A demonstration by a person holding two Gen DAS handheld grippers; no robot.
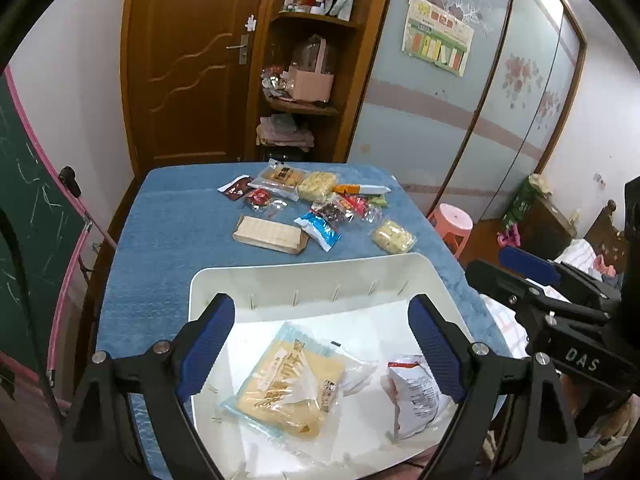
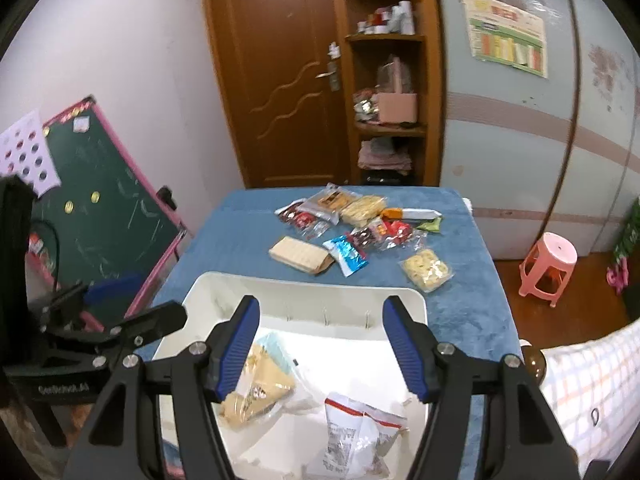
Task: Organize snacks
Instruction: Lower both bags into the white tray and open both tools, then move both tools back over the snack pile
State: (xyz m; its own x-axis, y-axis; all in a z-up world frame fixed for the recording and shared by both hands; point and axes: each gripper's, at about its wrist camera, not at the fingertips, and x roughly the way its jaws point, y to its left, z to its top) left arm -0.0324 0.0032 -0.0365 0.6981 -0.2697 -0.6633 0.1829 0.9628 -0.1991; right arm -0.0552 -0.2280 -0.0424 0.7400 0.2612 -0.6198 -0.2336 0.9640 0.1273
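A white bin (image 1: 304,280) (image 2: 216,292) sits at the near end of a blue-covered table (image 1: 172,232) (image 2: 464,304). In it lie a yellow snack packet (image 1: 288,384) (image 2: 256,392) and a white snack bag (image 1: 416,396) (image 2: 352,436). Several loose snack packets (image 1: 312,204) (image 2: 360,228) lie spread on the far half of the table, among them a wafer pack (image 1: 270,234) (image 2: 298,256). My left gripper (image 1: 320,352) is open and empty above the bin. My right gripper (image 2: 322,344) is open and empty above the bin too, and shows at the right of the left wrist view (image 1: 532,276).
A green chalkboard (image 2: 104,216) leans left of the table. A wooden door (image 1: 188,64) and shelf unit (image 1: 308,80) stand behind it. A pink stool (image 2: 548,268) stands on the floor at the right, near a wardrobe (image 1: 460,120).
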